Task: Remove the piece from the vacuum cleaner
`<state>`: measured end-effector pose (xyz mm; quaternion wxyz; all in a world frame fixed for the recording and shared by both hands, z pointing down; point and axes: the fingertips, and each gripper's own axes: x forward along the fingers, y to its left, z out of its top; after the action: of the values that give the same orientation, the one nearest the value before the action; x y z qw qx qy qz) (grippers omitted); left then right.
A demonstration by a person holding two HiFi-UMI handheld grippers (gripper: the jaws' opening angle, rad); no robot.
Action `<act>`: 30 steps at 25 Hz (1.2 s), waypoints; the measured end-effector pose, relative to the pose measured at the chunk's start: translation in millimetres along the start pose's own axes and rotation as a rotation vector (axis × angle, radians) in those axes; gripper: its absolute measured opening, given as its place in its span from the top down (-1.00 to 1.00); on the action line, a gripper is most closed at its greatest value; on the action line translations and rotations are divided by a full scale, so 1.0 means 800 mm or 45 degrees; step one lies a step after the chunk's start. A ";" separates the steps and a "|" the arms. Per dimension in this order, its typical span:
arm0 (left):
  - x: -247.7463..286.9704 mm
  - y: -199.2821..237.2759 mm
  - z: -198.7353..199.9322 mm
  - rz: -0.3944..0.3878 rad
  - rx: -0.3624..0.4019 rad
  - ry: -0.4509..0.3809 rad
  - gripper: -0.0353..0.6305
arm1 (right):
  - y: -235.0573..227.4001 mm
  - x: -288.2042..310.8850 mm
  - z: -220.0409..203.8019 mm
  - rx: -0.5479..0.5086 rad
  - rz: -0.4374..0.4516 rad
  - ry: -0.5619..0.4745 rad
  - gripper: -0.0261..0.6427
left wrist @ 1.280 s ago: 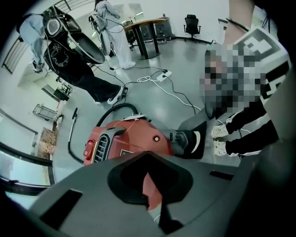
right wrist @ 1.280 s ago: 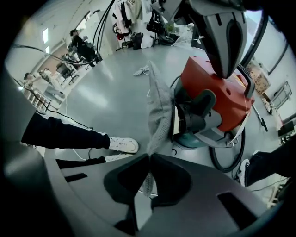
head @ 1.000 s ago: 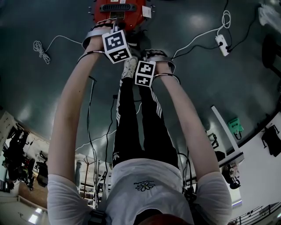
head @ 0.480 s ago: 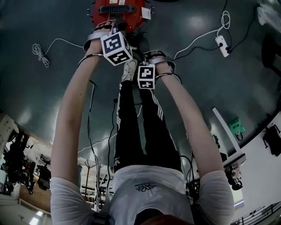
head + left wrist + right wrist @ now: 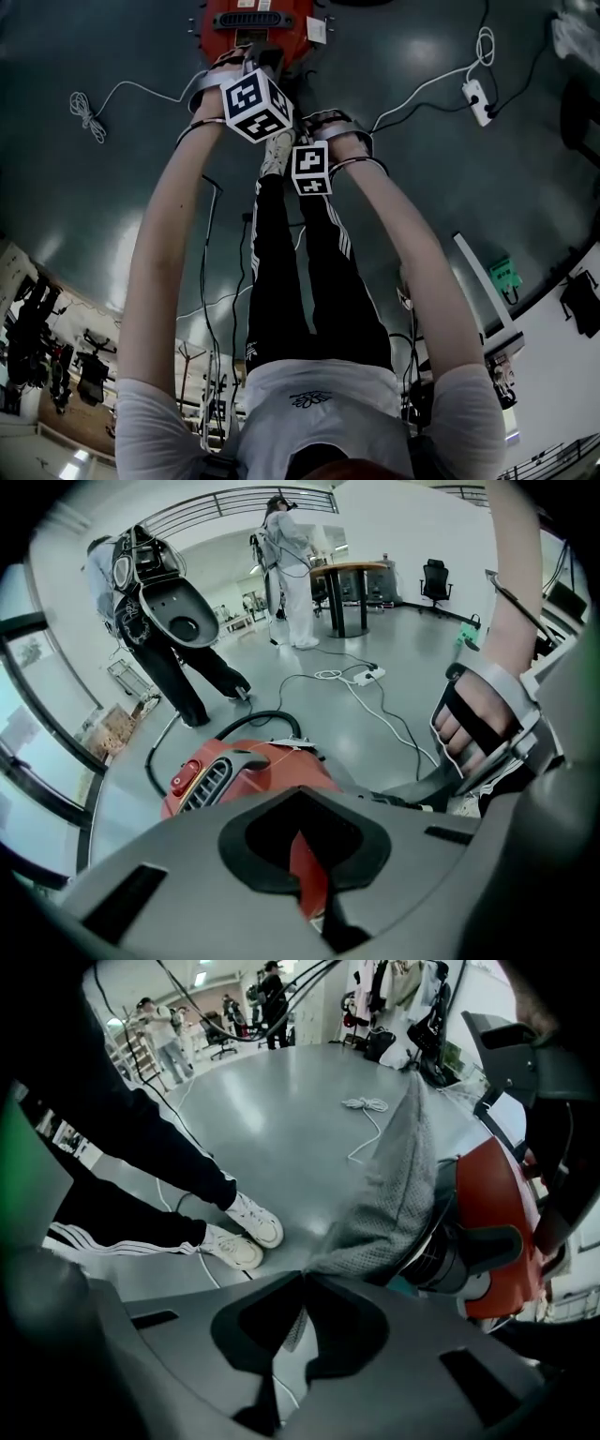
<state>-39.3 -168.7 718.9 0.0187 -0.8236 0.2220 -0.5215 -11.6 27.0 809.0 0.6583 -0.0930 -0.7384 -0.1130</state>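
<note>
The grey mesh fabric piece (image 5: 398,1194) is being pinched by the closed right gripper (image 5: 302,1283), the red plastic vacuum cleaner (image 5: 253,771) seemingly being clamped by the left gripper (image 5: 298,841), the piece not yet being drawn clear.

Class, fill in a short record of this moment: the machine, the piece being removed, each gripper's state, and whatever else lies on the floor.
machine: red vacuum cleaner on the grey floor, black hose behind it
piece: grey mesh fabric piece, next to the vacuum's red body
right gripper: shut on the fabric's lower corner
left gripper: at the vacuum, jaws nearly together, red showing between; grip unclear
floor items: white power strip; coiled white cable
person: white trainers near the vacuum
</note>
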 end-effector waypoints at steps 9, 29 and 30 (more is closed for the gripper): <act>-0.003 -0.001 0.001 0.055 -0.061 -0.019 0.89 | 0.005 -0.036 0.020 -0.059 -0.024 -0.098 0.83; -0.003 -0.007 -0.006 0.055 -0.082 -0.007 0.89 | 0.028 -0.004 0.027 -0.336 0.011 0.007 0.83; -0.003 -0.008 -0.006 0.056 -0.084 -0.006 0.89 | 0.028 -0.006 0.026 -0.351 0.018 0.008 0.83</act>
<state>-42.0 -161.4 720.9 0.0034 -0.8200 0.2572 -0.5113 -24.1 54.7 802.9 0.6423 -0.1875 -0.7132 -0.2089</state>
